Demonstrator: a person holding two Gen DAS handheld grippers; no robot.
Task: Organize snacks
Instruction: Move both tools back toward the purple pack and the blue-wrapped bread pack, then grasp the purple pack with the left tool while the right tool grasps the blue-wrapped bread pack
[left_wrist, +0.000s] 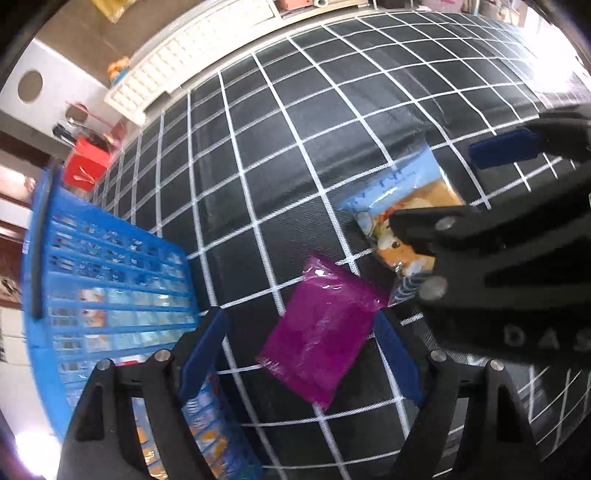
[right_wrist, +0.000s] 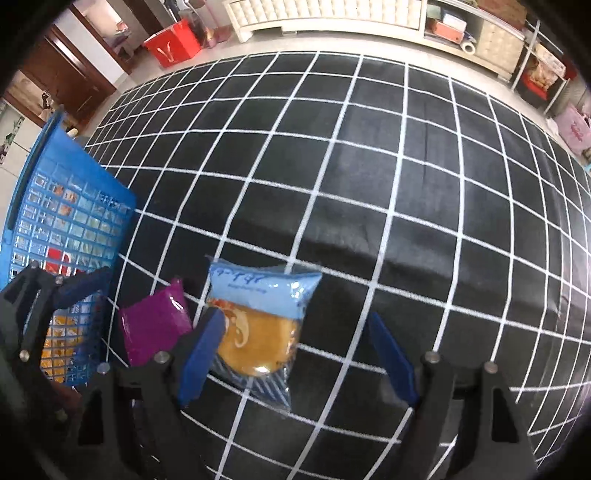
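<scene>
- Between my right claw (right_wrist: 297, 358) pads: the blue cake packet (right_wrist: 258, 325) lies flat on the checked cloth (right_wrist: 369, 184). Both claws are spread wide, holding nothing.
- Handling, judged: light, crinkly, slippery film over soft, crushable cake. Grip across the middle, gently.
- Just beside it: the purple packet (left_wrist: 321, 332), flat and slick, sits between my left claw (left_wrist: 303, 354) pads.
- Left of both: the blue basket (right_wrist: 74, 206) already holds snacks.
</scene>
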